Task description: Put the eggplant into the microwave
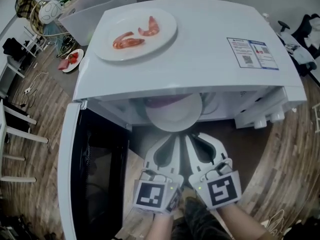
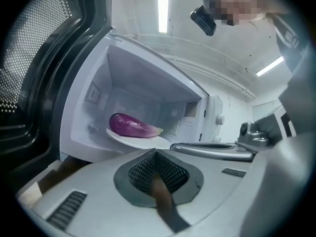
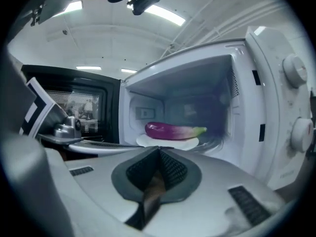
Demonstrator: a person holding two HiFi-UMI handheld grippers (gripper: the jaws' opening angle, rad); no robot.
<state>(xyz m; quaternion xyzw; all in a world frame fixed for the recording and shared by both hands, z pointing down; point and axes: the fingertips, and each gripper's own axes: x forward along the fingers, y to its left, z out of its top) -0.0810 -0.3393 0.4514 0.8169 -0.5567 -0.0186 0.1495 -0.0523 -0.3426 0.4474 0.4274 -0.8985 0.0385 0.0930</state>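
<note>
From above, the white box microwave (image 1: 200, 49) hid most of the long purple eggplant (image 1: 167, 102); its blue-printed paper sticker (image 1: 252, 53) was too small to read.

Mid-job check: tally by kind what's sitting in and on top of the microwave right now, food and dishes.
Eggplant: 1
Shrimp: 2
Plates: 2, the top plate and the inner plate
Total: 5

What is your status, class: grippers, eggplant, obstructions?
Left gripper, right gripper shut, empty. Purple eggplant lying on round white plate inside white microwave. Black-windowed door open; nothing in the way.
</note>
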